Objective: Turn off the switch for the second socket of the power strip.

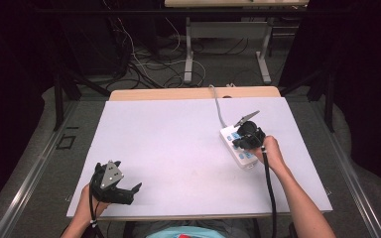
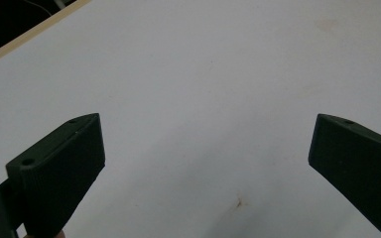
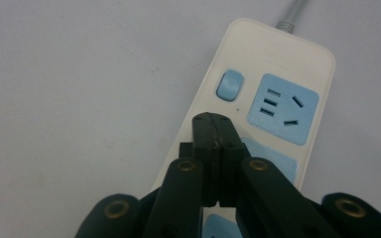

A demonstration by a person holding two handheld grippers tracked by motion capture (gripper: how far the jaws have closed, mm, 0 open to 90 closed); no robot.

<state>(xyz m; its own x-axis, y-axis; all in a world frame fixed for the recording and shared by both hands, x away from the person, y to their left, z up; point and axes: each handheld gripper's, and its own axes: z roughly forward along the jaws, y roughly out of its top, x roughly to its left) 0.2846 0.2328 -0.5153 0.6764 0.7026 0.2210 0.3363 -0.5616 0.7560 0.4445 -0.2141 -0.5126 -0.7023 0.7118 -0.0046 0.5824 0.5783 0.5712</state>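
Note:
A white power strip with light blue sockets lies on the right half of the white tabletop, its grey cord running toward the far edge. My right gripper hovers right over it, jaws pressed together with nothing between them. In the right gripper view the shut tips sit just below the strip's blue switch button, beside a blue socket of the power strip. My left gripper rests near the front left of the table, jaws wide apart and empty. Its black fingers frame bare white surface.
The white board covers most of the wooden table. A faint brownish stain marks the surface ahead of the left gripper. Beyond the far edge are table legs and tangled cables on the floor.

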